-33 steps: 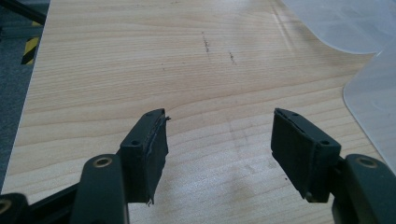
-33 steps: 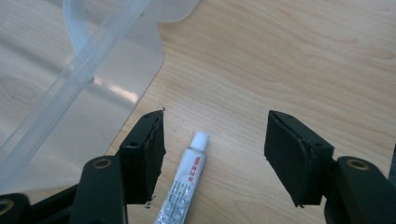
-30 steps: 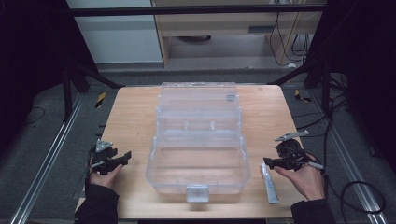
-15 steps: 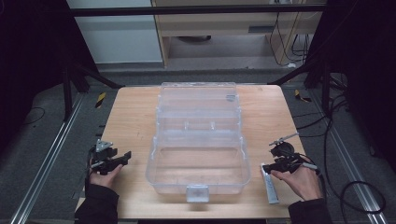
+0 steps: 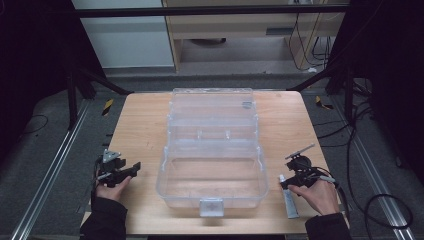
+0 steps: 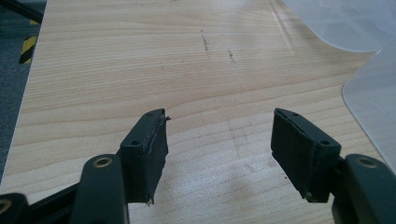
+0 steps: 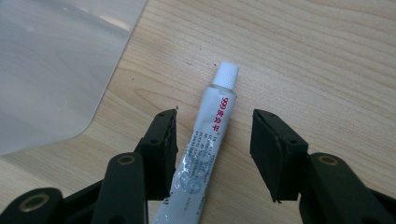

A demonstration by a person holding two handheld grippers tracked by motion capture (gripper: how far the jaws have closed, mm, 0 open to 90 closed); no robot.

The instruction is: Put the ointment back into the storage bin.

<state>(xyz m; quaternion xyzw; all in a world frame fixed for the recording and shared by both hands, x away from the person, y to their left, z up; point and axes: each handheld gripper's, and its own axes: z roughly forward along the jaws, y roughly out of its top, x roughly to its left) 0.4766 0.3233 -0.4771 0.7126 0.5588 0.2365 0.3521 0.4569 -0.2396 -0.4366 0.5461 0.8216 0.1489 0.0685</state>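
Right gripper view: the spread, empty right gripper (image 7: 212,154) straddles the small white-capped squeeze tube (image 7: 205,154) lying on the wooden surface (image 7: 327,70), long axis toward twelve o'clock.

Both claws (image 5: 134,168) (image 5: 284,183) agape.

White tube (image 7: 205,154), red lettering

Open clear plastic hinged box (image 5: 212,150) blocking table centre; bare light wooden tabletop (image 5: 140,125) passable at 9 o'clock, 3 o'clock.
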